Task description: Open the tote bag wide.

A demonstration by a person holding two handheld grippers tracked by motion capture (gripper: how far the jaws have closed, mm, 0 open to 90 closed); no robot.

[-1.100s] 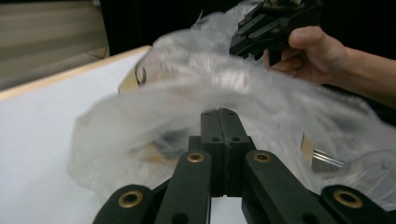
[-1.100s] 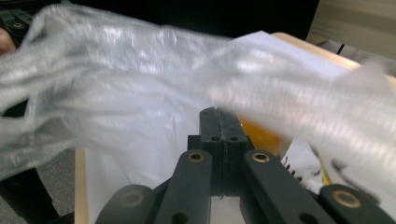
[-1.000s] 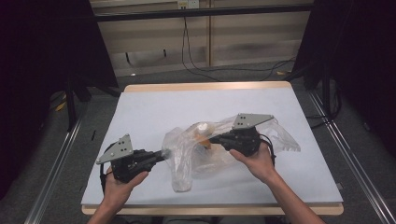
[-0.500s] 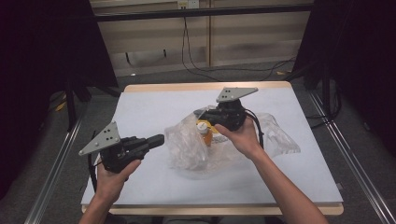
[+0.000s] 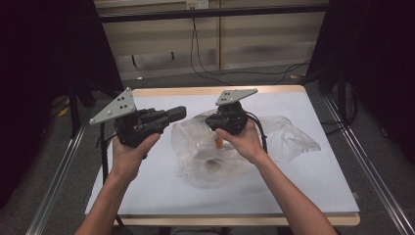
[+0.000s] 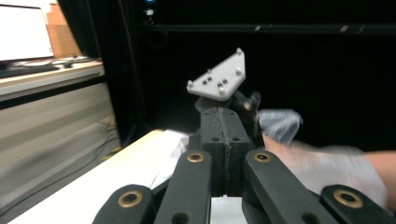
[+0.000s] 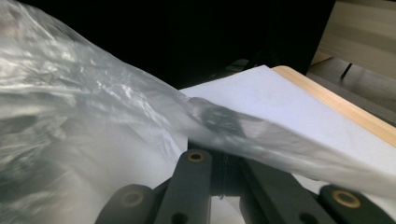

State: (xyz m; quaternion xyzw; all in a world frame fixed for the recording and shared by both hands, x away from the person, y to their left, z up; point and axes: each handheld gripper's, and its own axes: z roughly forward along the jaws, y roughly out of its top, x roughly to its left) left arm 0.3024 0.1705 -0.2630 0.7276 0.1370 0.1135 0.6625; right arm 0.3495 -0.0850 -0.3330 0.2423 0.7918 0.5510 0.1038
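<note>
Left claw (image 5: 178, 113) is raised above the desk (image 5: 147, 191), jaws pressed together with nothing between them. Right claw (image 5: 211, 121) is clamped on the clear bag (image 5: 195, 147), lifting its edge. An orange item (image 5: 219, 143) lies inside the bag, mid-desk.

Light falls from overhead onto the white table (image 5: 313, 181), bright at its middle, while the room around it sinks into black. Soft shadows sit under the clear plastic bag (image 5: 205, 152), which throws pale glare. In the left gripper view, the far hand (image 6: 345, 172) smears with motion blur. The right gripper view is hazy through plastic.
</note>
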